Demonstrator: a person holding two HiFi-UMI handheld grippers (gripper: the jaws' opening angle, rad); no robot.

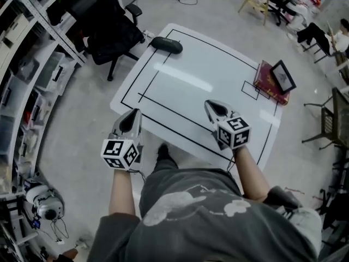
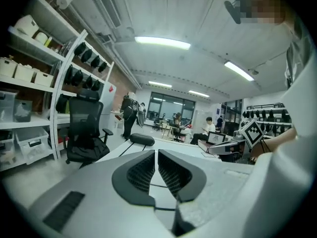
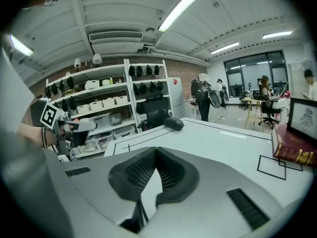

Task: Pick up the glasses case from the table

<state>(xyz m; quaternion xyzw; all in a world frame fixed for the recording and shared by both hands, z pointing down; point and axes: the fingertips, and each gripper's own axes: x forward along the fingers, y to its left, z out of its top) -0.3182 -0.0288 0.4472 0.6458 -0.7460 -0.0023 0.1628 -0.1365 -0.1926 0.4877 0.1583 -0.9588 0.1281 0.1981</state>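
Observation:
The glasses case (image 1: 166, 45) is a black oblong lying at the far left corner of the white table (image 1: 185, 91). It also shows far ahead as the case (image 2: 142, 140) in the left gripper view and as the case (image 3: 173, 123) in the right gripper view. My left gripper (image 1: 132, 113) hovers by the table's near left edge, its jaws shut on nothing. Over the near right part of the table, my right gripper (image 1: 210, 103) has its jaws closed together and empty too. Both grippers are well short of the case.
A red book (image 1: 268, 83) with a small picture frame (image 1: 283, 75) on it lies at the table's right edge. A black office chair (image 1: 112, 34) stands just beyond the case's corner. Storage shelves (image 1: 27, 64) line the left side; more chairs stand at the right.

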